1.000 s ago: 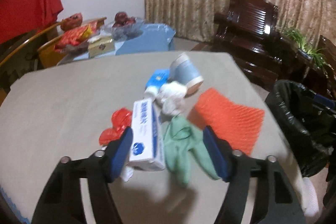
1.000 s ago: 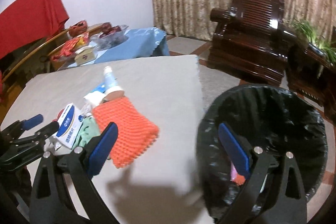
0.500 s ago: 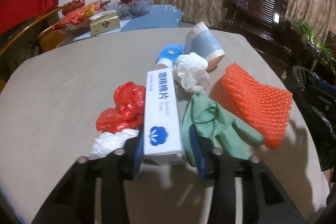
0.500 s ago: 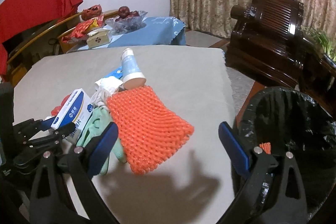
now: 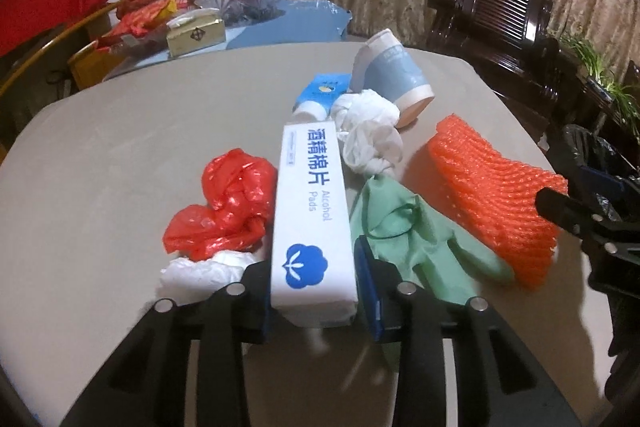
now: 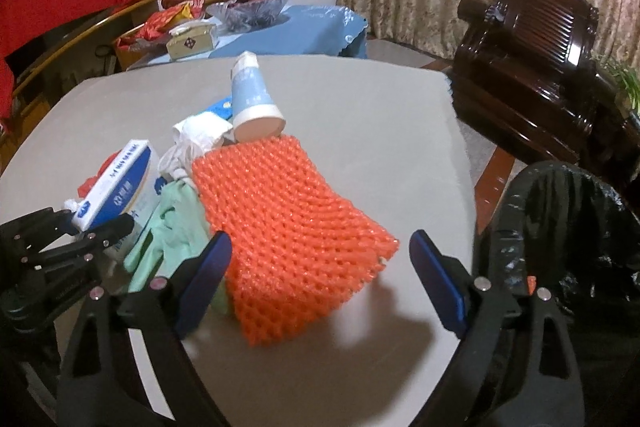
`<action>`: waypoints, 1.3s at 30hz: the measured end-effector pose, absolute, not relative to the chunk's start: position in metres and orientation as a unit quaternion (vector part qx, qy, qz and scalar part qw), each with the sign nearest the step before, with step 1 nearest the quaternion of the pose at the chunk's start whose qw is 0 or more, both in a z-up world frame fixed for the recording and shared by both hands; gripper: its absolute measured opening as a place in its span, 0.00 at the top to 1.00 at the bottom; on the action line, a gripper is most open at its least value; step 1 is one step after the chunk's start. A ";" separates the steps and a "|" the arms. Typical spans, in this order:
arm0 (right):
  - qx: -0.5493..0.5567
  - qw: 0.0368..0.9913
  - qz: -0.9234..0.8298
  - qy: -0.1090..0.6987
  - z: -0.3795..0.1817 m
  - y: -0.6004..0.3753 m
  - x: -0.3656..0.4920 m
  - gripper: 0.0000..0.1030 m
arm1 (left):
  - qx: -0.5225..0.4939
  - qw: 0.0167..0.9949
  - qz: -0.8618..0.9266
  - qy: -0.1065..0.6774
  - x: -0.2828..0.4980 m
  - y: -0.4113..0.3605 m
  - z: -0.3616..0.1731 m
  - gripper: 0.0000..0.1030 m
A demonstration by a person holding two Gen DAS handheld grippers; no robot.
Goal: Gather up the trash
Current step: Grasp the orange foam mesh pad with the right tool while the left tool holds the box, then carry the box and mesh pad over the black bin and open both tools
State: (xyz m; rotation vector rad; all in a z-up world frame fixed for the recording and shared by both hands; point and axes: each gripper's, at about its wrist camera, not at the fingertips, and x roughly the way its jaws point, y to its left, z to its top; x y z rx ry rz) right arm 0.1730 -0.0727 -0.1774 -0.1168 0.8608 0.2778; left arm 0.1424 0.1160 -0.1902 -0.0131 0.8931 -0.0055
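My left gripper is shut on the near end of a white and blue alcohol pads box, which lies on the grey table. Around the box lie a red plastic bag, a green glove, a white wad and a tipped blue paper cup. My right gripper hangs over the near end of an orange foam net. Its jaws are closing, with the net between the blue pads and untouched by them.
A bin lined with a black bag stands off the table's right edge. A dark wooden armchair is behind it. A blue-clothed side table with a fruit bowl and snacks is beyond the far edge.
The left gripper came down and closed on the alcohol pads box. The right gripper swung left from above the bin to over the orange net, lower, its jaws a little narrower.
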 end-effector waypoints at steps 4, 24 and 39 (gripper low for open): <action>-0.051 0.894 0.121 0.428 -0.189 -0.076 0.186 0.16 | -0.002 0.907 -0.001 0.421 0.140 0.114 -0.186 0.71; 0.001 0.899 0.203 0.389 -0.145 -0.082 0.170 0.88 | 0.001 0.923 0.001 0.386 0.125 0.104 -0.140 0.71; 0.022 0.935 0.140 0.325 -0.076 -0.136 0.125 0.87 | 0.007 0.933 -0.048 0.356 0.113 0.059 -0.094 0.71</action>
